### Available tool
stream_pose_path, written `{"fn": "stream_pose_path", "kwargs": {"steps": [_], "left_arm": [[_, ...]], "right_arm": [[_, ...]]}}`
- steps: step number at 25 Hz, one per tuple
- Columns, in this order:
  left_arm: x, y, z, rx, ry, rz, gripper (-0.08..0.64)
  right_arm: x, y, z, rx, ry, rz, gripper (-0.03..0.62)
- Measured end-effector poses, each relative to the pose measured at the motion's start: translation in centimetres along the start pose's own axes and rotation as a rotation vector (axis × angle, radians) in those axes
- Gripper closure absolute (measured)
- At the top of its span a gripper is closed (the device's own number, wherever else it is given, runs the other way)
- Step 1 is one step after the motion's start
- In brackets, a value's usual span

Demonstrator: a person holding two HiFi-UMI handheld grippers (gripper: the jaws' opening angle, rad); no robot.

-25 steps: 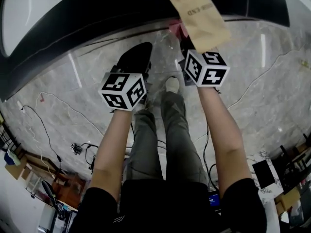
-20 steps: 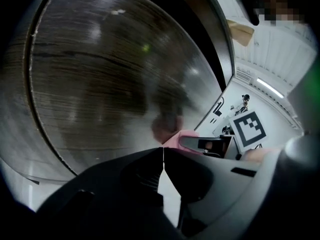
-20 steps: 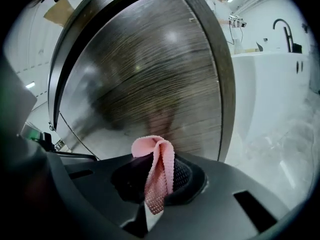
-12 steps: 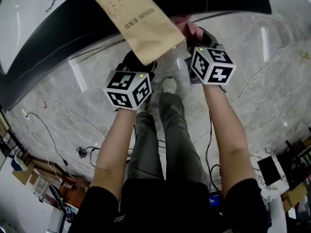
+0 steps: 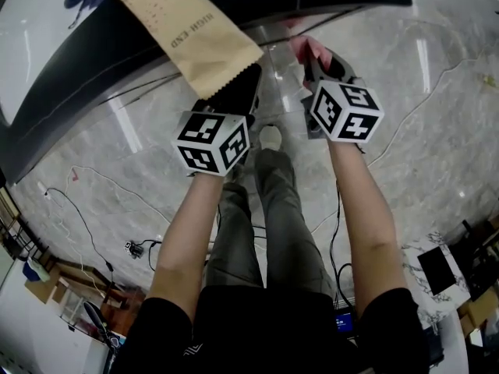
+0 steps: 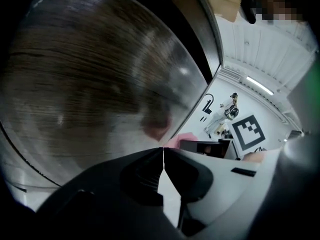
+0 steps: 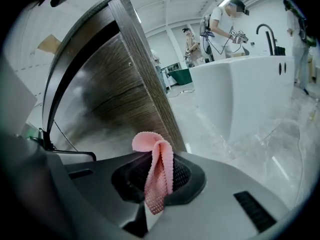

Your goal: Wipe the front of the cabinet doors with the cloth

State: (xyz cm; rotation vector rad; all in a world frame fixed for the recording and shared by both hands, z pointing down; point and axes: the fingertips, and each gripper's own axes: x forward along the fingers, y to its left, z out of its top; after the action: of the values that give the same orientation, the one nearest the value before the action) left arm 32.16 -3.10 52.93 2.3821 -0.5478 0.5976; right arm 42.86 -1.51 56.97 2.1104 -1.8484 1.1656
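Note:
My right gripper (image 7: 156, 184) is shut on a pink cloth (image 7: 157, 174), which sticks up folded between its jaws. In the head view the pink cloth (image 5: 304, 47) shows at the tip of the right gripper (image 5: 320, 59), close to the dark cabinet (image 5: 78, 72). The cabinet's wood-grain door (image 7: 117, 101) stands just ahead and to the left of that gripper. My left gripper (image 6: 162, 151) is shut with nothing in it, and the cabinet door (image 6: 100, 79) fills its view at close range. In the head view the left gripper (image 5: 238, 92) sits beside the right one.
A tan sheet printed "HIGH-END" (image 5: 195, 33) hangs over the cabinet's edge above the left gripper. The person's legs and a shoe (image 5: 271, 137) are below on the marble floor (image 5: 437, 131). A white counter with a tap (image 7: 245, 91) stands to the right, with people behind it. Cables lie on the floor.
Both grippers have edged up toward the cabinet. The tan sheet has slid left in the head view, and more of the pink cloth shows at the right gripper's tip.

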Motion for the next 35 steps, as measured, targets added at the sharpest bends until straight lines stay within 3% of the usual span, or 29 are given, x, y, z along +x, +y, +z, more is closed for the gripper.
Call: {"fn": "stream_pose_path", "kwargs": {"steps": [13, 35], "left_arm": [[-5.3, 2.0, -0.2, -0.012, -0.026, 0.051, 0.548], [-21.1, 4.4, 2.4, -0.072, -0.139, 0.127, 0.549]], "right_arm": [[-2.6, 4.7, -0.7, -0.013, -0.022, 0.025, 0.549], [-7.4, 21.3, 0.2, -0.069, -0.024, 0.144, 0.549]]}}
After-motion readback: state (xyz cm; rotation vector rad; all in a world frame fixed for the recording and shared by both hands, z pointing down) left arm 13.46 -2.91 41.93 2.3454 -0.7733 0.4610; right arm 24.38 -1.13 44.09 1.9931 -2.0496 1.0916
